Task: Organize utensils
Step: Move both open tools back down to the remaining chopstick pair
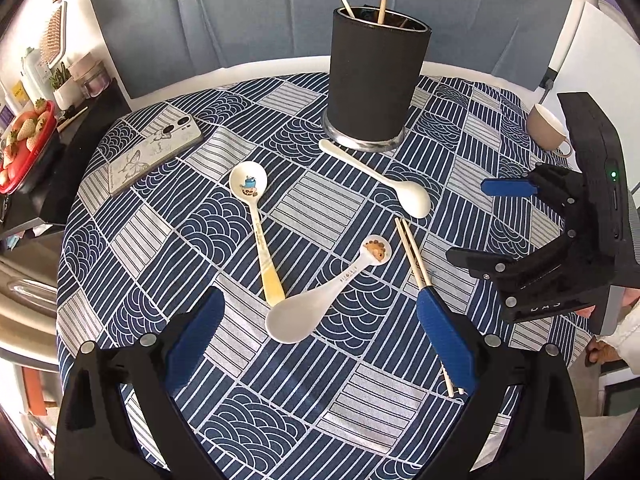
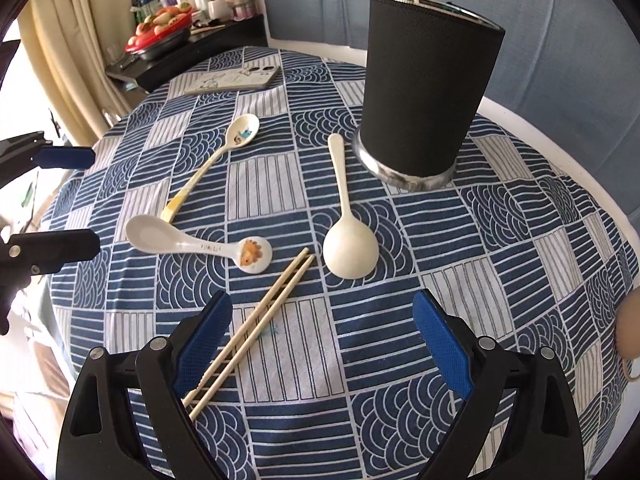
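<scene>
Black cylindrical utensil holder with a metal base rim stands upright at upper centre of the left wrist view; two thin sticks lean inside it, ends above the rim. Plain cream spoon lies flat at centre right, handle tip just beside the holder's base, bowl toward lower right. Spoon with a blue cartoon print in its bowl lies left of centre, yellow handle end pointing down. White spoon with a lion-figure handle end lies at lower centre, its bowl touching that yellow end. Pair of pale chopsticks lies side by side, diagonal, at lower centre of the right wrist view.
</scene>
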{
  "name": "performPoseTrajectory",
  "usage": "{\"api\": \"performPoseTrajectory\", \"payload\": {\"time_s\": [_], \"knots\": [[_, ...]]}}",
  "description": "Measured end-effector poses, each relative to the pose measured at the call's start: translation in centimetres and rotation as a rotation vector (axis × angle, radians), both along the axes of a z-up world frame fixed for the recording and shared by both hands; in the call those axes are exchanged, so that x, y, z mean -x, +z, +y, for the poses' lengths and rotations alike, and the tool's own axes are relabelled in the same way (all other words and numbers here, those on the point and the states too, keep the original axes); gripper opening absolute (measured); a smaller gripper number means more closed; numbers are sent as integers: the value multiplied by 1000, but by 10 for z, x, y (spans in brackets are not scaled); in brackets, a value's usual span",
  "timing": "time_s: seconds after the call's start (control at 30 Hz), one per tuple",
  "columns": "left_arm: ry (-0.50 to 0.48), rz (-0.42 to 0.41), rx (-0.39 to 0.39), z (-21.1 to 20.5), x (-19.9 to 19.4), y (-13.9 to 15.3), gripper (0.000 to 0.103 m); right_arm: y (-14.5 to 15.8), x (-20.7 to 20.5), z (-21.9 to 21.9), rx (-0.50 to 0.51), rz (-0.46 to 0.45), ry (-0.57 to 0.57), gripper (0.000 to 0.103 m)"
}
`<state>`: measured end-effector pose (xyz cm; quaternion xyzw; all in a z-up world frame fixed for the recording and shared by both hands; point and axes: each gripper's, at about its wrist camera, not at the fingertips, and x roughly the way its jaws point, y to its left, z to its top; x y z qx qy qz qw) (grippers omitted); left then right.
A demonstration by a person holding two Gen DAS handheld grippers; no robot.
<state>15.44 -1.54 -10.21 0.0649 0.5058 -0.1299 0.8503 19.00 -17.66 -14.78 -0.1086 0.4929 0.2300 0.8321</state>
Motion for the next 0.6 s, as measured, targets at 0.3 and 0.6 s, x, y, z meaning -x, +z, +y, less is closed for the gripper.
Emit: {"api": "performPoseTrajectory", "payload": {"time_s": [0.3,0.6], "knots": [[-13,67,24,12,0,-22,95,-27,3,16,86,44,-59,87],[-81,86,54,9,-3,-34,95,-41,9,12,127,102,-173,87]]}}
